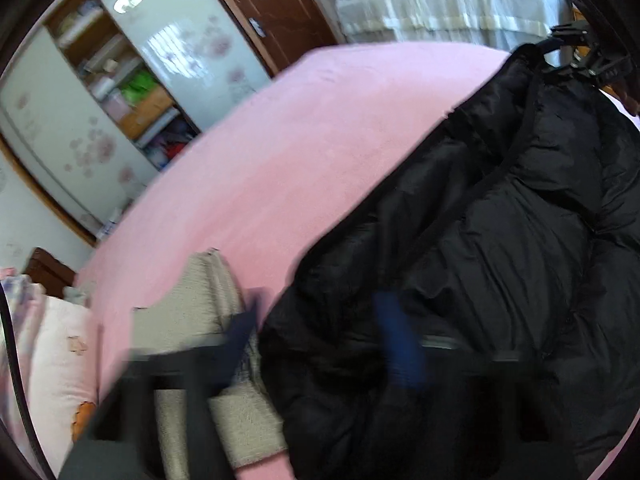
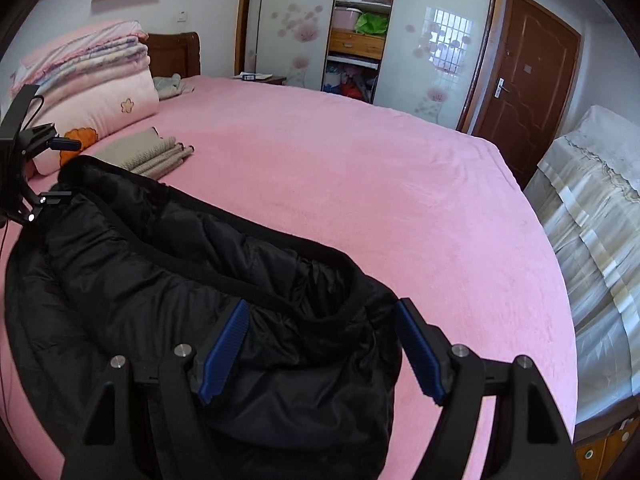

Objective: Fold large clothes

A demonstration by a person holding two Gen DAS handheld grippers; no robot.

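Looking at a bedroom: folded quilts (image 2: 86,76) stacking at far left by the dark headboard (image 2: 174,54), folded beige cloth (image 2: 154,156) lying just in front, pink bed cover (image 2: 360,168) spreading across the middle, wardrobe (image 2: 360,28) with flowered sliding panels and open shelves standing behind, brown door (image 2: 524,92) further right, white lace-covered furniture (image 2: 592,200) sitting at far right. Black puffer jacket (image 2: 168,272) lying on the near part of the bed, long axis running diagonally from upper left down to lower right in the right wrist view, dark trimmed edge facing the open bed. Left gripper (image 1: 324,340) showing blurred in its own view, one blue pad over the beige cloth and one over the jacket, so not telling whether clamping anything. Right gripper (image 2: 320,348) standing spread wide, jacket's lower right end lying between the blue pads (image 2: 224,356), pads not pressing on it.
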